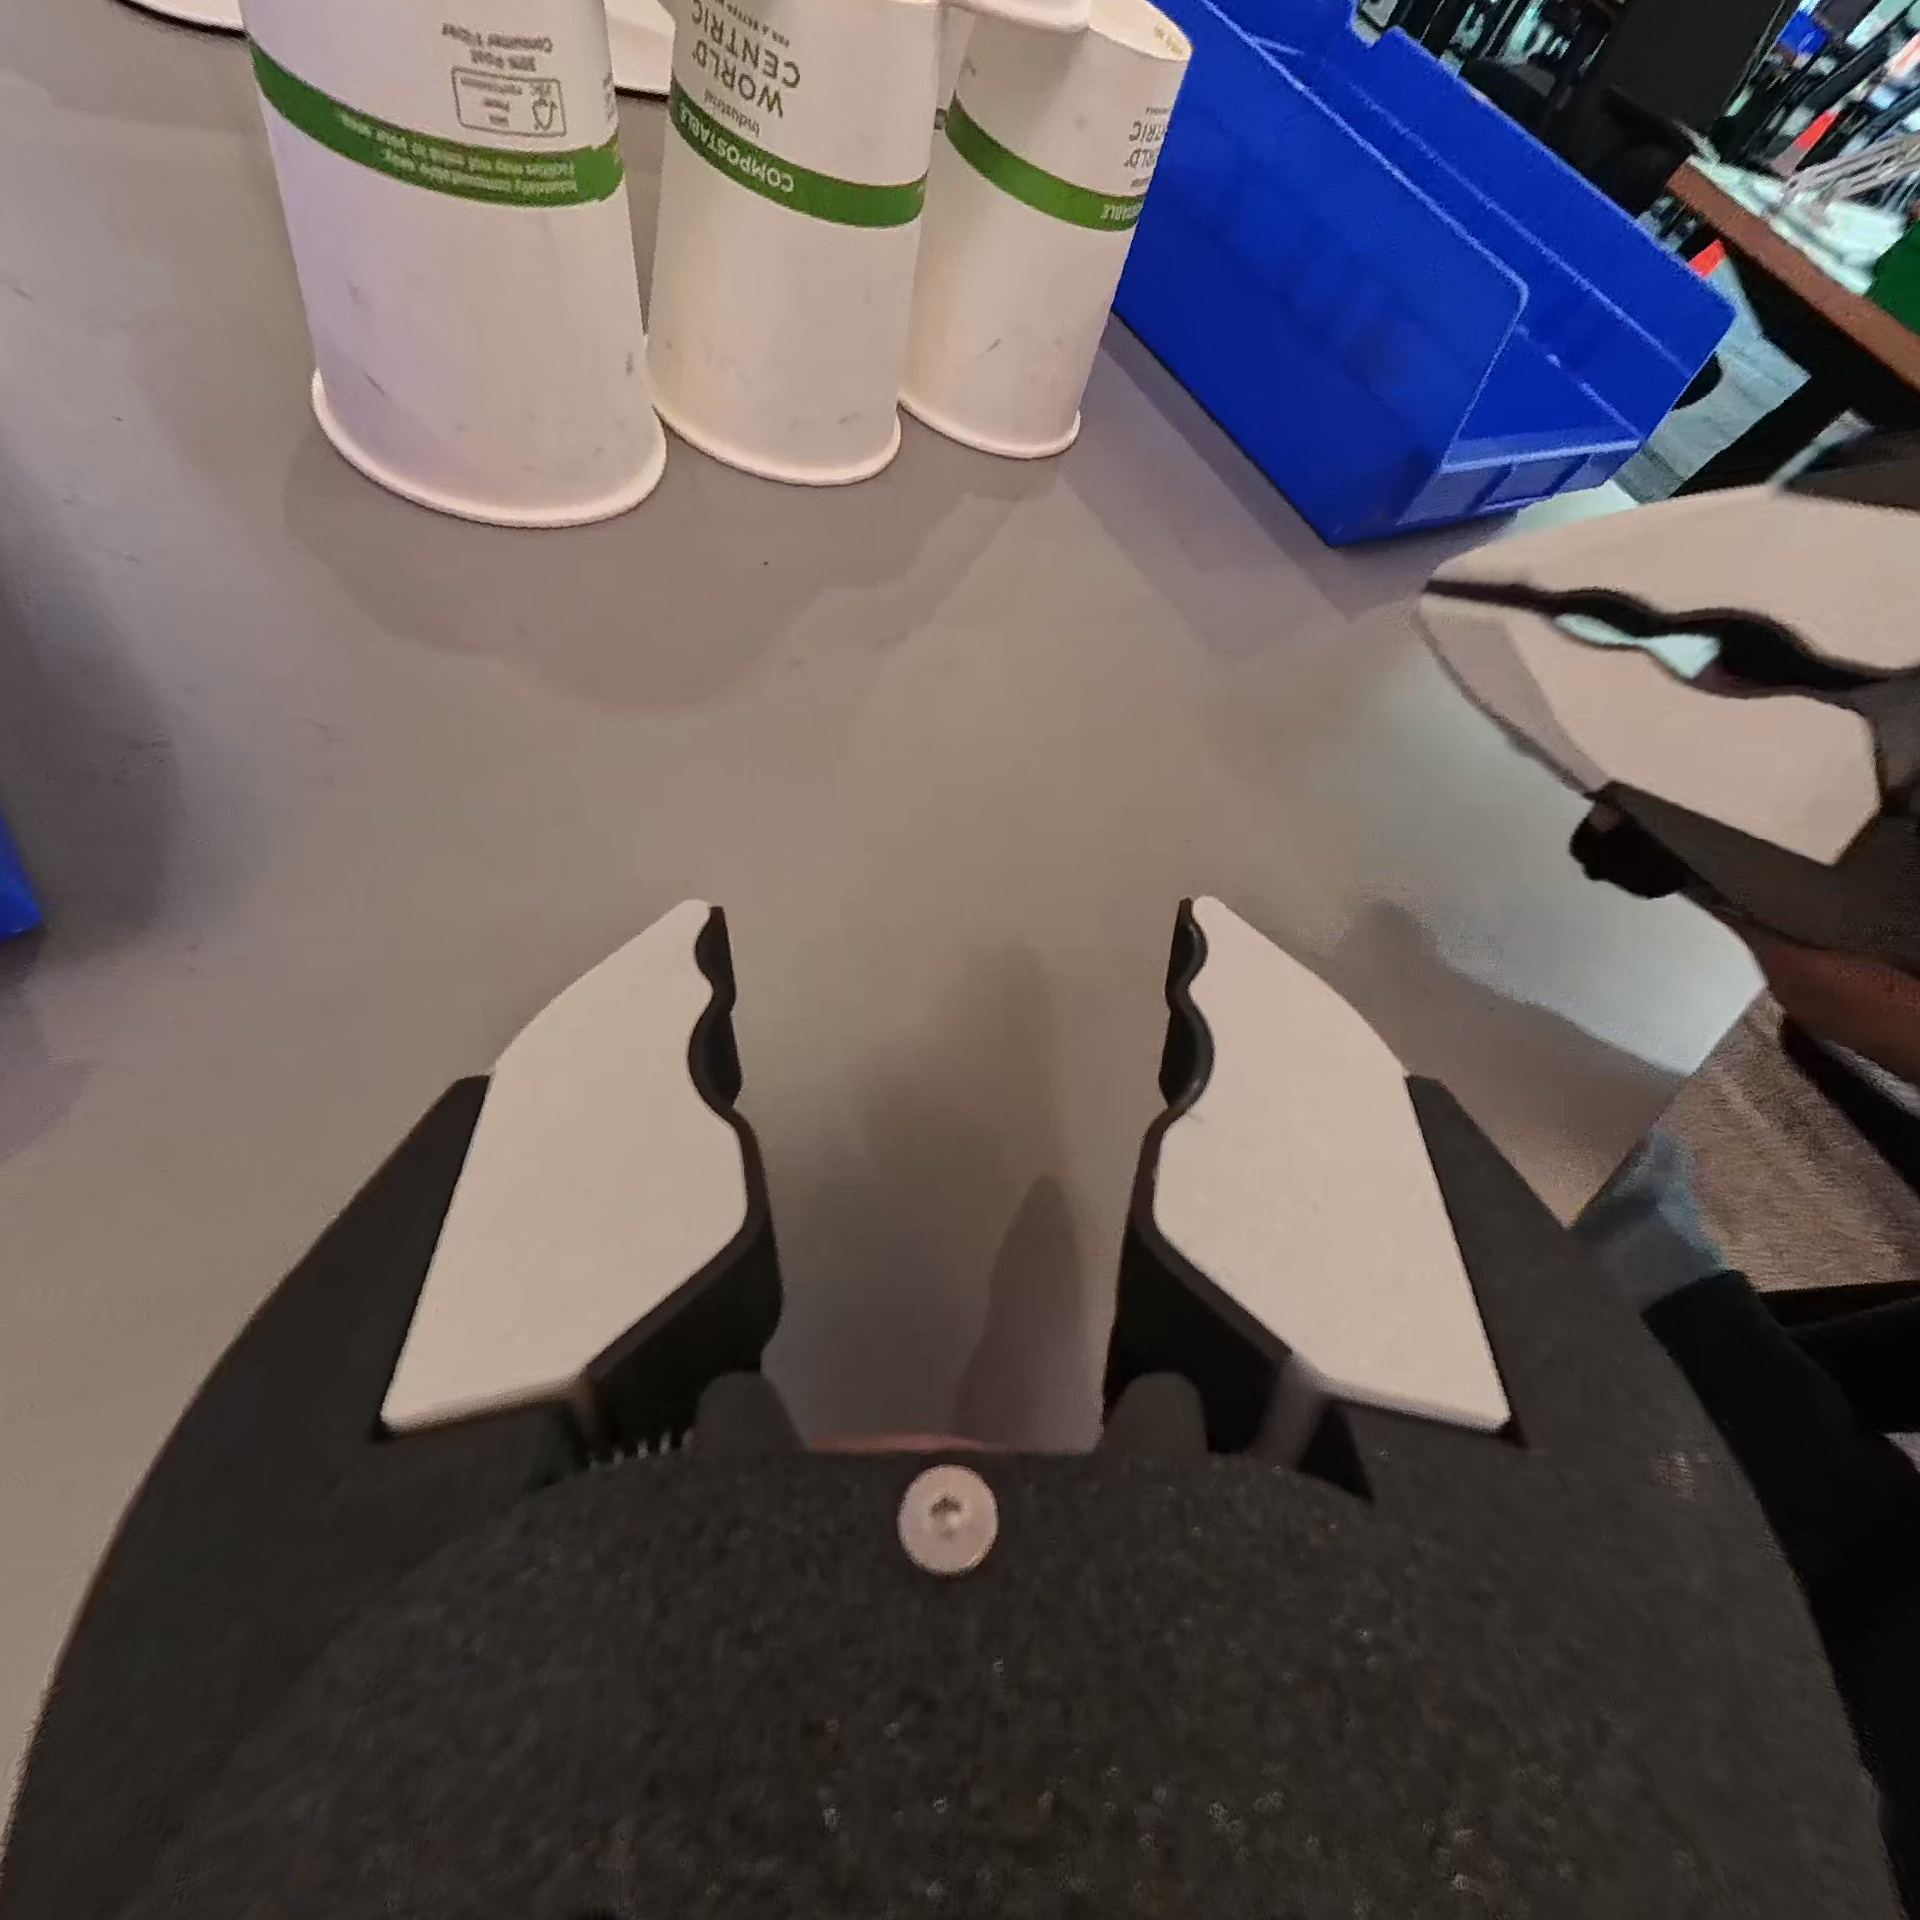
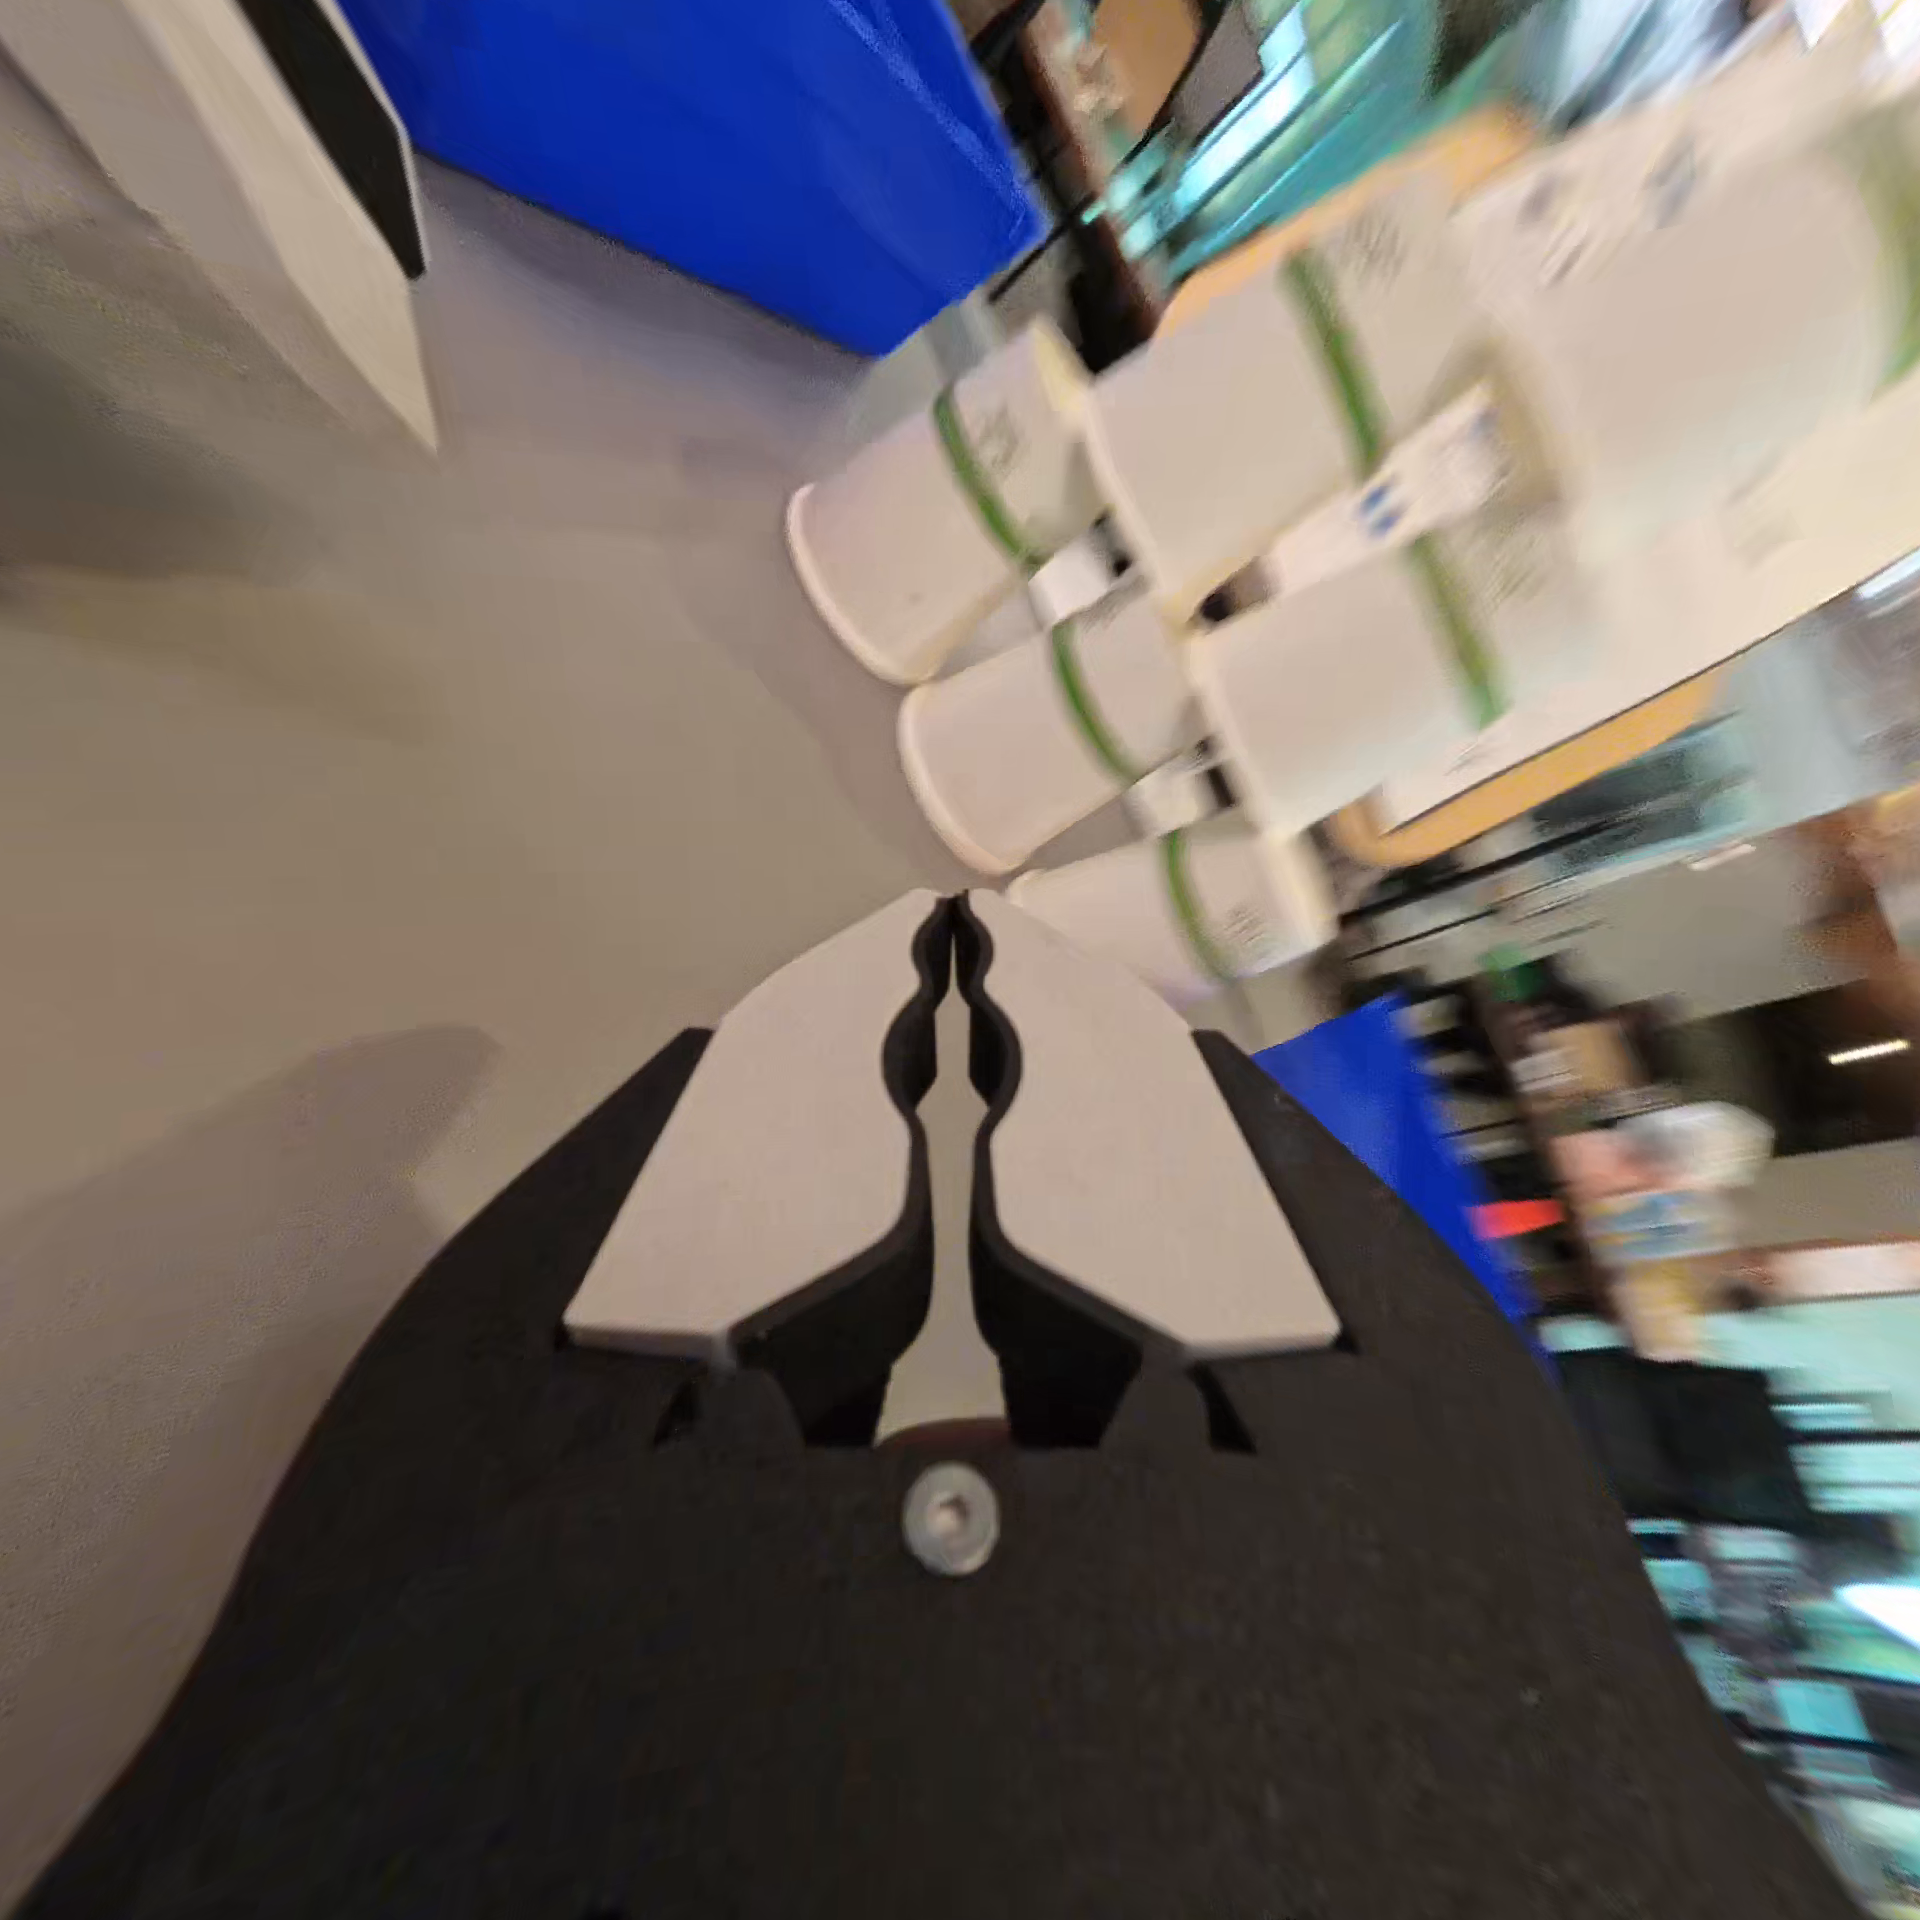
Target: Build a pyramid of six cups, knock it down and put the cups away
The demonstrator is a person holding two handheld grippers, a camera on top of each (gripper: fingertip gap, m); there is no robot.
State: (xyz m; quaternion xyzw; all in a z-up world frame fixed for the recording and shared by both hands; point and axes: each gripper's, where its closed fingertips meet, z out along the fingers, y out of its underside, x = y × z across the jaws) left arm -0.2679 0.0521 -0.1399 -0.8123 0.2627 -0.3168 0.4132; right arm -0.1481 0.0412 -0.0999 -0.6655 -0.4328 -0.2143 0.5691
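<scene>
Three white paper cups with green bands stand upside down in a row on the grey table (image 1: 935, 675): a left cup (image 1: 468, 312), a middle cup (image 1: 790, 291) and a right cup (image 1: 1018, 260). More cups sit on top, cut off by the frame. My left gripper (image 1: 951, 914) is open and empty, well short of the row. My right gripper (image 1: 1439, 590) is shut and empty at the right edge. The right wrist view is rolled sideways and blurred. It shows the cup pyramid (image 2: 1247, 623) standing, with my right gripper (image 2: 956, 904) shut, its tips close to a bottom cup (image 2: 1132, 925).
A blue plastic bin (image 1: 1403, 291) stands right of the cups and also shows in the right wrist view (image 2: 675, 135). The table edge (image 1: 1621, 1174) runs down the right side. A blue object (image 1: 10, 862) is at the left edge. A brown table (image 1: 1787, 260) stands beyond.
</scene>
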